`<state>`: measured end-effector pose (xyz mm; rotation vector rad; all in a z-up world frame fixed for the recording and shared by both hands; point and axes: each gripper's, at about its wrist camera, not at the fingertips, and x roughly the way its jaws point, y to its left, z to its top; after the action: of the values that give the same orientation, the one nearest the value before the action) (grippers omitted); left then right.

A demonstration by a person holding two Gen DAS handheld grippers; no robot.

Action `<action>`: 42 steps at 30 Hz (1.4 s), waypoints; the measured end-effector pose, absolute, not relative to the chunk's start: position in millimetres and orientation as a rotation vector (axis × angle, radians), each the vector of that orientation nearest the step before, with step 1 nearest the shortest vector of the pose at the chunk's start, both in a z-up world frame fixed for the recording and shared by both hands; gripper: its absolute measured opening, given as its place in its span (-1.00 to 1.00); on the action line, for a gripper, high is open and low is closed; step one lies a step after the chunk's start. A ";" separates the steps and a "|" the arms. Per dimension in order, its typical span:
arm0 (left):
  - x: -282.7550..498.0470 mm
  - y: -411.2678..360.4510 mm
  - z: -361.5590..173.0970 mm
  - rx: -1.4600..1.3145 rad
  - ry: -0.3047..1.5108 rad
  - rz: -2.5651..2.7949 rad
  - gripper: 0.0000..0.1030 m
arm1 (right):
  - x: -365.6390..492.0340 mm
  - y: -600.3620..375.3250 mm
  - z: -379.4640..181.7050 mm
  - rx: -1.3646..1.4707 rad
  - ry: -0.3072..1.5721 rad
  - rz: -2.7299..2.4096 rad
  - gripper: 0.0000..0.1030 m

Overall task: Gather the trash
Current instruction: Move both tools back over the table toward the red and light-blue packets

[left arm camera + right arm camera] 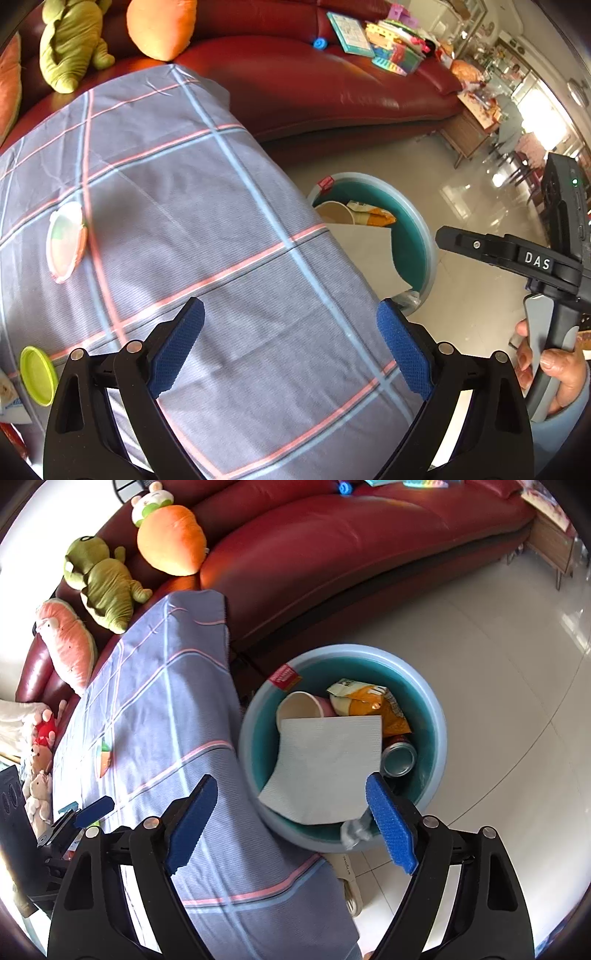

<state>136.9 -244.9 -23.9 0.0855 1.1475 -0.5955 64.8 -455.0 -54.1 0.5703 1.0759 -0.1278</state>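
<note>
A light blue trash bin stands on the floor beside the table; it also shows in the left wrist view. In it lie a white paper napkin, a paper cup, a yellow chip bag and a can. My right gripper is open and empty, above the bin's near rim. My left gripper is open and empty over the checked tablecloth. A round foil lid and a green lid lie on the cloth at the left.
A red leather sofa runs behind the table with plush toys and toy boxes. Glossy tiled floor lies to the right. A white power strip lies on the floor by the bin. A wooden cabinet stands far right.
</note>
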 end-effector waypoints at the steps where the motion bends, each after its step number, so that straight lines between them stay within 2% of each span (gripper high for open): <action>1: 135.1 -241.5 -21.9 0.081 1.144 -0.594 0.83 | 63.9 -451.2 -50.8 0.564 1.071 -0.126 0.61; 21: 107.0 -122.4 -4.9 -0.049 1.094 -0.469 0.83 | 63.2 -334.3 -14.5 0.426 1.100 0.008 0.62; 35: 85.6 19.4 3.0 -0.089 1.045 -0.257 0.83 | 87.3 -220.5 -7.5 0.292 1.153 0.165 0.62; 42: 76.3 93.5 -12.1 -0.136 1.058 -0.127 0.83 | 94.9 -168.3 -14.7 0.234 1.195 0.238 0.62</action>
<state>76.3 93.5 -12.1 -0.1362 1.0576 -0.1270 94.9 -168.3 -14.7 0.2344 1.1953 0.2383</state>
